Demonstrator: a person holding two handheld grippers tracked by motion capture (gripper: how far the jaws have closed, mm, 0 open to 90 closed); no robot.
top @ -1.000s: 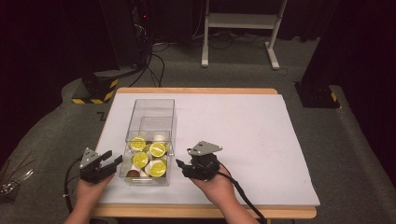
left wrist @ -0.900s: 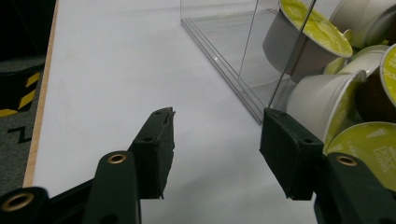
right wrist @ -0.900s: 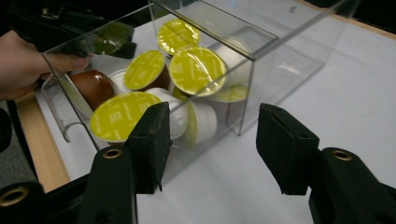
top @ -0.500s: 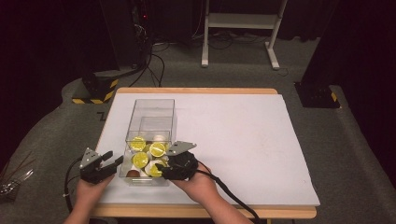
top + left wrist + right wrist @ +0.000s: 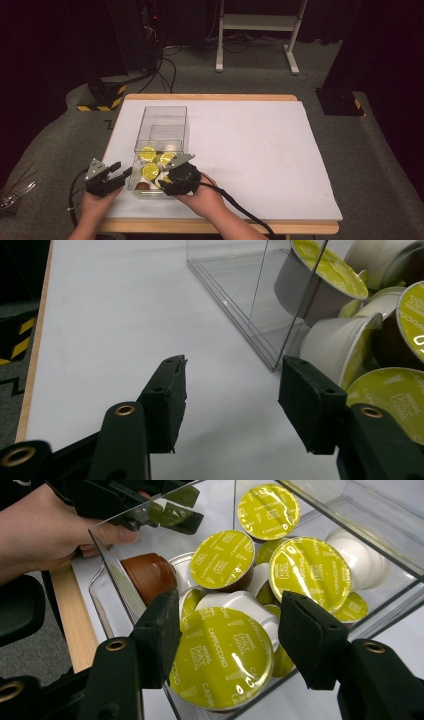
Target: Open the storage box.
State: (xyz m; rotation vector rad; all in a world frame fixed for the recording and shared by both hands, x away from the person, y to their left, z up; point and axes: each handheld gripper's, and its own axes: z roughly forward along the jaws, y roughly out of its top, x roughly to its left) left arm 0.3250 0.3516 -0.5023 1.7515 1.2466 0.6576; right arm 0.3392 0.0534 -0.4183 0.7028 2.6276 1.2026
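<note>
Yellow-green foil-lidded white plastic coffee capsule [image 5: 220, 660] at the near end of the clear plastic box [image 5: 161, 116] — light, stiff-walled, slick, best pinched across its sides — framed by spread right gripper [image 5: 232, 635], jaws just opening; left gripper [image 5: 232, 402] spread, empty, beside.

Clear box [image 5: 161, 131] on the left part of the tabletop [image 5: 260, 150], capsules [image 5: 150, 170] piled in its near end; left gripper [image 5: 122, 173] just left of it, right gripper [image 5: 165, 181] at its near right corner.
</note>
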